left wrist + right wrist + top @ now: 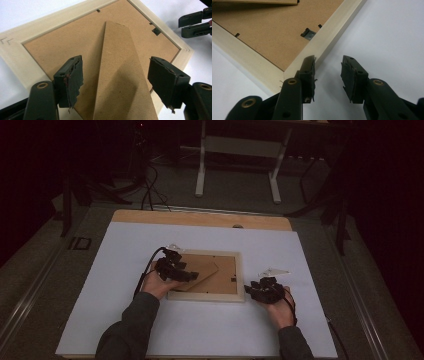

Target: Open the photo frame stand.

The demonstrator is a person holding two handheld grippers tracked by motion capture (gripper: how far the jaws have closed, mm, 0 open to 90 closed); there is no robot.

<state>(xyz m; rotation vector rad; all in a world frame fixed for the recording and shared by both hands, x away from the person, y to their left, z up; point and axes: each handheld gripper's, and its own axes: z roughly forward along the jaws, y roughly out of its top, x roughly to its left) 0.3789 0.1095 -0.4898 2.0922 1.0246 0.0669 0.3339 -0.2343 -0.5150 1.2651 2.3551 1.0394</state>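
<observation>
A pale wooden picture frame [240, 276] lies face down on the white sheet, its brown backing board [62, 37] upward. A brown fold-out stand [120, 75] rises off that backing. My left gripper [115, 61] is open over the frame's left part [186, 275], one jaw on each side of the stand and not touching it. My right gripper [328, 60] is open at the frame's near right corner [252, 290], its left finger [308, 72] against the frame's outer edge [329, 35], with only bare sheet between the jaws. The right gripper [180, 27] also appears beyond that corner.
The white sheet [200, 330] covers most of the wooden table [200, 218], with room all around the frame. A small metal hanger clip [307, 33] sits on the backing near the right rail. On the dark floor behind, cables [150, 190] and a white table stand [235, 150].
</observation>
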